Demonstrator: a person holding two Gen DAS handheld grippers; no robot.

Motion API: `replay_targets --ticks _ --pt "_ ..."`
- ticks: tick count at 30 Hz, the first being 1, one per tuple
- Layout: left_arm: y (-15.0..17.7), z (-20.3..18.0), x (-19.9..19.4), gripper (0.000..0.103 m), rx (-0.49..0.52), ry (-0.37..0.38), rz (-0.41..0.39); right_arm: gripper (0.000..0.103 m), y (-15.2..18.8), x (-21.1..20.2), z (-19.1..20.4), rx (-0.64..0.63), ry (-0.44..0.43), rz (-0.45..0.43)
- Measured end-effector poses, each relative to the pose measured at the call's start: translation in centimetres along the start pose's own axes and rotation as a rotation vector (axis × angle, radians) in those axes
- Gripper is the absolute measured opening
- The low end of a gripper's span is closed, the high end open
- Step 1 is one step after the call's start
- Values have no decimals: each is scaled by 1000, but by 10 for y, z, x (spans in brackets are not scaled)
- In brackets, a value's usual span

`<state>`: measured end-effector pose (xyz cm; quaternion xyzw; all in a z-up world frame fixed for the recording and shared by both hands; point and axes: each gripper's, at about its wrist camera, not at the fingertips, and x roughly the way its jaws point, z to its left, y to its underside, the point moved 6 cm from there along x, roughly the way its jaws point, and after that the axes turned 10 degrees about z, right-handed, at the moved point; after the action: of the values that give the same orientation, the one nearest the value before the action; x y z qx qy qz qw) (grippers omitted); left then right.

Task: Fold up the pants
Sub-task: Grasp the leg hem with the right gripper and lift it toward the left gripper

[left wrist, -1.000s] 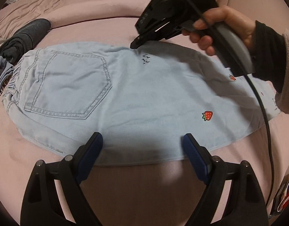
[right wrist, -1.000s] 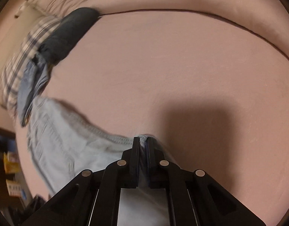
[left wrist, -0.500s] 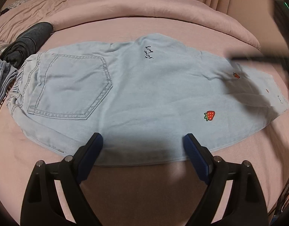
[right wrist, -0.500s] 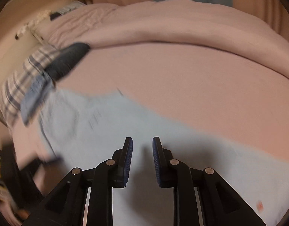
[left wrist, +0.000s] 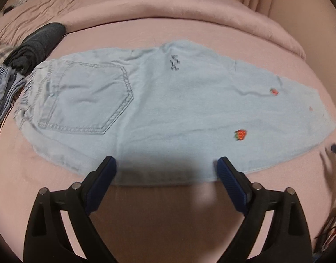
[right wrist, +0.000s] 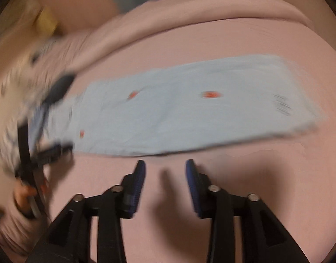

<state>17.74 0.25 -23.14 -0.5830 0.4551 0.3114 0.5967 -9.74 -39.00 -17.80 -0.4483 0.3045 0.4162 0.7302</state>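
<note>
Light blue denim pants (left wrist: 168,109) with a back pocket and strawberry patches lie flat across the pink bed, waistband to the left. My left gripper (left wrist: 165,166) hovers over their near edge. Its jaws are opening wide, the pads clear of the cloth below. In the blurred right wrist view the pants (right wrist: 189,109) lie just beyond my right gripper (right wrist: 165,168). Its jaws are opening, with only the pink sheet between them. A hand (right wrist: 23,197) holding the other gripper shows at the left edge.
A dark grey folded garment (left wrist: 38,43) and blue striped clothes (left wrist: 3,87) lie left of the waistband. A rolled pink duvet (left wrist: 189,6) runs along the back of the bed. Colourful items (left wrist: 334,225) sit off the bed's right edge.
My right gripper let go of the pants' edge, opened and swung away to the right, out of the left wrist view. The left jaws spread a little wider.
</note>
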Motion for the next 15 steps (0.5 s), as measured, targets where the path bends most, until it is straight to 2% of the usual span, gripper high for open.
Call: replay_targets --ticks 1,4,5,7,12,15 --pt "0 -1 -6 100 -24 22 -14 51 0 -11 -20 72 -12 -31" --pt "-2 -11 -22 102 -97 155 -48 53 2 -26 -76 266 -14 -105" --pt "-5 -18 -24 102 -119 219 -44 54 3 -27 -86 311 -15 -121" --pt "-9 -32 -22 102 -128 284 -23 56 0 -30 -113 409 -42 -180" --pt "-26 -78 -2 102 -112 374 38 56 -21 -16 -141 523 -77 -267" --pt "-35 -105 10 102 -140 475 88 56 -40 -6 -147 541 -80 -309"
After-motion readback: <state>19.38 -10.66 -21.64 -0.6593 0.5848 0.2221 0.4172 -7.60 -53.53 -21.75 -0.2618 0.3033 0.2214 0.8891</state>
